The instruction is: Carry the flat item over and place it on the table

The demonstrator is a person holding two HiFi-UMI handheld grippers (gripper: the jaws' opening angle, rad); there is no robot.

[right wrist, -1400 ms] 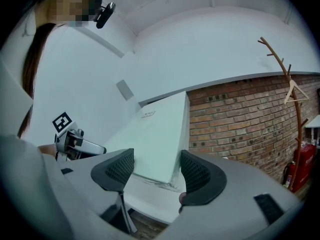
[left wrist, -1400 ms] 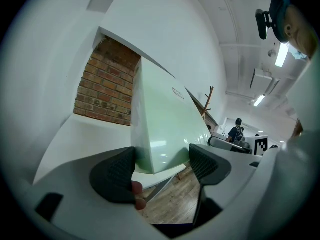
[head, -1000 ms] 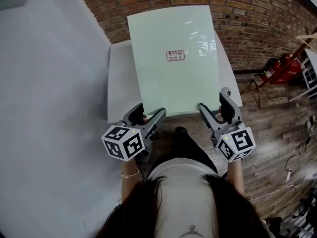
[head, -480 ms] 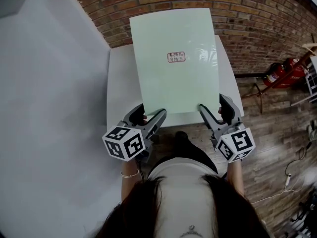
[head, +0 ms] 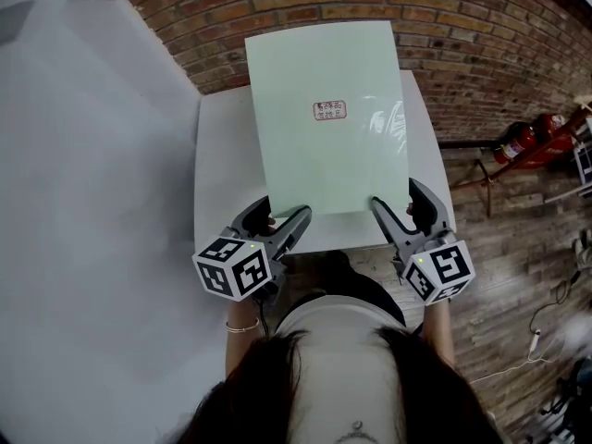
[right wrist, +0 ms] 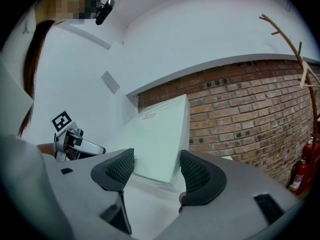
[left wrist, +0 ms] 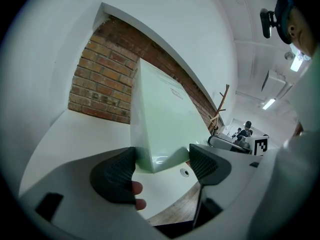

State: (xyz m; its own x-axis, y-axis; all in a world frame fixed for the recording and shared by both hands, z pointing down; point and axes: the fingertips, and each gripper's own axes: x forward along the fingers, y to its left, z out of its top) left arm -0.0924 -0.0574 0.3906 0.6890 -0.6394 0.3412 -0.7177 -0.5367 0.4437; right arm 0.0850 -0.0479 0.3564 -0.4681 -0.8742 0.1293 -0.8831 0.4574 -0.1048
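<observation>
Carried slightly further over the white table (head: 222, 155), the pale green board (head: 324, 146) hangs tilted above the table's near edge, its near corners clamped by the left gripper (head: 285, 215) and right gripper (head: 395, 198); it looks stiff, light and glossy, so probably slippery, favouring that two-corner hold.

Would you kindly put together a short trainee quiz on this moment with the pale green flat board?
1. The left gripper and the right gripper each clamp the pale green flat board at:
A) its far corners
B) its near corners
C) the middles of its long sides
2. True or false: a white rectangular table lies beneath the board.
3. Fill in: the wall behind the table is built of red-brown ____.

Key: 1 B; 2 true; 3 brick.
</observation>
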